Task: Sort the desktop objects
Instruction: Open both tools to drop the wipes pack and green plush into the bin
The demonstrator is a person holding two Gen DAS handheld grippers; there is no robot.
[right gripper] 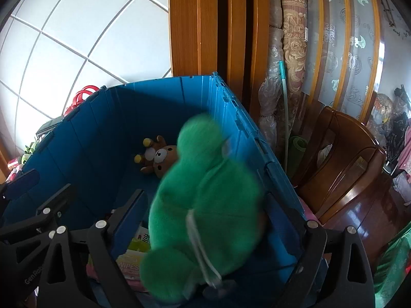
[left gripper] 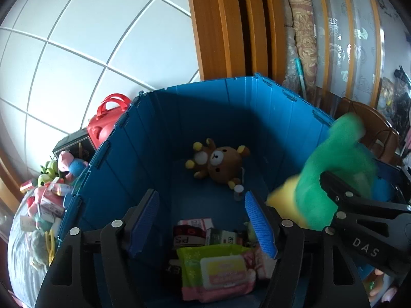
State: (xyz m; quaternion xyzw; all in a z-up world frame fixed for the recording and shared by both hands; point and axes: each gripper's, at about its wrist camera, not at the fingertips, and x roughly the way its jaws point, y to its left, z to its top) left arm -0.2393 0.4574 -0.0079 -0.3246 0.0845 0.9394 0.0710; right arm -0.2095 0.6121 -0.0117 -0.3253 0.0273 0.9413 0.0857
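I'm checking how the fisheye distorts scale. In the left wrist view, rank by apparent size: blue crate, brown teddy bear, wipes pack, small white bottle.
1. Blue crate
2. Wipes pack, though it lies nearer the camera
3. Brown teddy bear, farther back, so true order with the wipes is unsure
4. Small white bottle

The blurred green plush toy [right gripper: 205, 205] hides the right gripper's [right gripper: 205, 231] far finger and part of the brown bear [right gripper: 164, 159] near the blue crate's [right gripper: 102, 128] back wall.

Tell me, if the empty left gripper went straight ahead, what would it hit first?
Probably the small white-capped bottle beside the brown plush bear on the blue plastic crate's floor; depth is unclear.
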